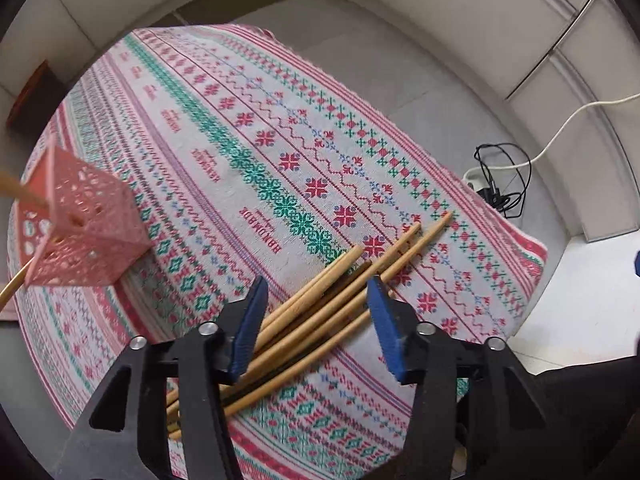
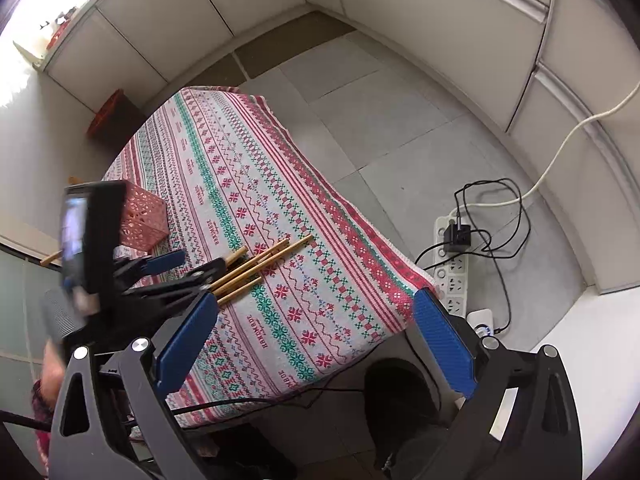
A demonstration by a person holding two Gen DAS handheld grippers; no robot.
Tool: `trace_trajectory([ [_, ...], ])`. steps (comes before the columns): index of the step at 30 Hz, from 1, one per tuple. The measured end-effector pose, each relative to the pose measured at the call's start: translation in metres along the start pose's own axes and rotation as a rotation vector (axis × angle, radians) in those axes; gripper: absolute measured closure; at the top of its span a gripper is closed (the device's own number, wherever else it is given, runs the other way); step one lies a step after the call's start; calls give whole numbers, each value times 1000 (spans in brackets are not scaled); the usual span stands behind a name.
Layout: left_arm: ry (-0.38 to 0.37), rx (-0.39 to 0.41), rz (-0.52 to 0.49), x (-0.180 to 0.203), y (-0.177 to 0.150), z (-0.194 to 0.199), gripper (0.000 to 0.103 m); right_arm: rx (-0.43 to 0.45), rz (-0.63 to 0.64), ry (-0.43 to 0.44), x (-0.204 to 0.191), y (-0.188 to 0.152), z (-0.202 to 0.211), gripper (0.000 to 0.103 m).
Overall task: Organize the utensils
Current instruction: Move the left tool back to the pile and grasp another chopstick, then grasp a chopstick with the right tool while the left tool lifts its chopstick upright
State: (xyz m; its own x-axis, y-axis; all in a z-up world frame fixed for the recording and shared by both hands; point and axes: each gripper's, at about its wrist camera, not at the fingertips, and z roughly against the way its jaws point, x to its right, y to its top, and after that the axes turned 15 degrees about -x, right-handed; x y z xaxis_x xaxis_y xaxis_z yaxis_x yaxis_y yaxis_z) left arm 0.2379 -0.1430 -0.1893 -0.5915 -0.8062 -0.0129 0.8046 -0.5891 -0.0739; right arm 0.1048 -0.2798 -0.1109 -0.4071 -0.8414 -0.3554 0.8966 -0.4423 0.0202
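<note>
Table (image 2: 360,308) w/ patterned cloth (image 1: 280,168), red/green/blue cross-stitch bands on white. On it: bundle of wooden chopsticks (image 1: 360,276) lying diagonal nr the front-right edge, and a pink perforated holder (image 1: 80,224) at the left side, well apart from the bundle.

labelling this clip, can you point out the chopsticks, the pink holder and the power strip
chopsticks (image 1: 394,258), left wrist view, on a bare shaft beyond the pads
pink holder (image 1: 86,216), left wrist view, on its perforated side wall
power strip (image 2: 454,276), right wrist view, on its white socket face
</note>
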Motion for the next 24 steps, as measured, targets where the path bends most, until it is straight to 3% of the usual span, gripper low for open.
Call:
trace_trajectory([
  [5,-11,-40,-15,-4,15,-19,63,-35,-14,35,5,4,-6,8],
  [11,-16,-47,-40,-3,21,-34,82,-74,-30,65,7,6,-15,8],
  [17,32,84,-21,-13,-2,-2,96,-97,-60,45,6,10,-27,8],
  [24,44,231,55,-35,-50,48,97,-158,-60,55,-12,18,-54,8],
])
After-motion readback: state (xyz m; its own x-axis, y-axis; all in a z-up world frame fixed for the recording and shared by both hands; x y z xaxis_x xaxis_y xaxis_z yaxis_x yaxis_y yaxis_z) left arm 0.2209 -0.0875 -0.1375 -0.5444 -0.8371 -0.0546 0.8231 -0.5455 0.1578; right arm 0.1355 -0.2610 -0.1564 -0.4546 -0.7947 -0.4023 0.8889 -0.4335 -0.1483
